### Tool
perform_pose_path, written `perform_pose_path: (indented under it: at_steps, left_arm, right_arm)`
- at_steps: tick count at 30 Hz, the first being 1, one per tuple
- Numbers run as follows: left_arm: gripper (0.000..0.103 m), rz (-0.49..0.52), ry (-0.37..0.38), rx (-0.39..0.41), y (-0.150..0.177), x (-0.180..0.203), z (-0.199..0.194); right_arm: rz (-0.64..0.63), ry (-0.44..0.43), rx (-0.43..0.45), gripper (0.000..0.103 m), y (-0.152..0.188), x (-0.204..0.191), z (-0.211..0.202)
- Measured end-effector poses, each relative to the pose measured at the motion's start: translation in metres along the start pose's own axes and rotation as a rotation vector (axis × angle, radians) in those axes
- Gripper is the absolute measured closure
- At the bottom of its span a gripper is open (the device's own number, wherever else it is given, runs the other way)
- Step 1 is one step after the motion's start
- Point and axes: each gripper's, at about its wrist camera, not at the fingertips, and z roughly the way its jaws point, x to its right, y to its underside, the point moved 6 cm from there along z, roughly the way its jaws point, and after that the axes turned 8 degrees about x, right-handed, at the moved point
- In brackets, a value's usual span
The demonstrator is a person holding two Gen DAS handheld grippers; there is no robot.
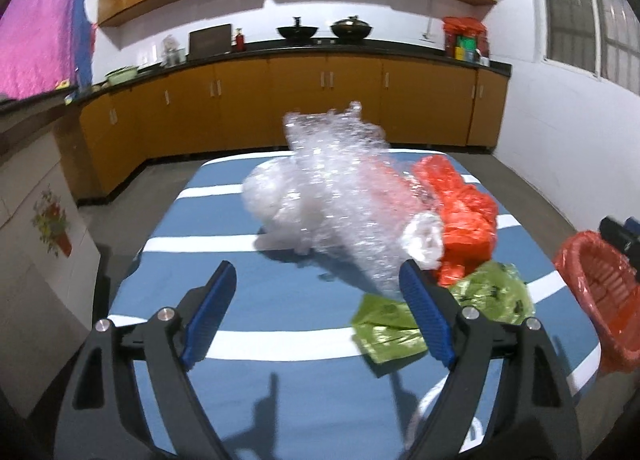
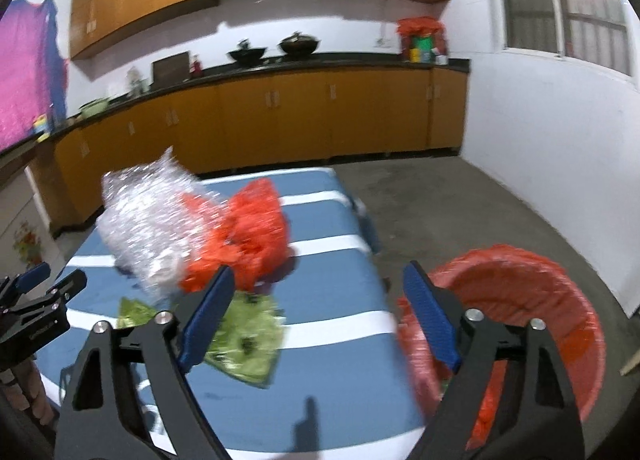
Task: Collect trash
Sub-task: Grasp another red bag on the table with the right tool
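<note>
A heap of trash lies on the blue-and-white striped table: clear bubble wrap, an orange-red plastic bag, a small white bag and a green plastic bag. My left gripper is open, its jaws wide apart above the table in front of the bubble wrap, holding nothing. My right gripper is open too, over the table's right edge, with the green bag just behind its left finger. A red-lined bin stands off the table's right side.
Orange kitchen cabinets and a dark counter with woks run along the back wall. Grey floor lies right of the table. A cardboard panel with a flower print stands at the left. The left gripper shows at the right view's left edge.
</note>
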Motion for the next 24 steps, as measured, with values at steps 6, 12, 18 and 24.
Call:
perform_pose_path:
  at_steps: [6, 12, 18, 24]
  left_arm:
    - [0.021, -0.049, -0.038, 0.003, 0.001, -0.029, -0.001]
    - [0.021, -0.085, -0.066, -0.004, 0.003, -0.052, 0.0]
    - [0.021, -0.104, -0.088, -0.016, 0.01, -0.071, 0.004]
    - [0.021, -0.116, -0.089, -0.035, 0.015, -0.076, 0.009]
  right_arm:
    - [-0.047, -0.057, -0.032, 0.028, 0.003, -0.041, 0.026]
    - [-0.021, -0.087, -0.093, 0.035, 0.005, -0.061, 0.066]
    - [-0.009, -0.092, -0.165, 0.037, 0.012, -0.071, 0.105]
    - [-0.038, -0.114, -0.249, 0.06, 0.028, -0.077, 0.126]
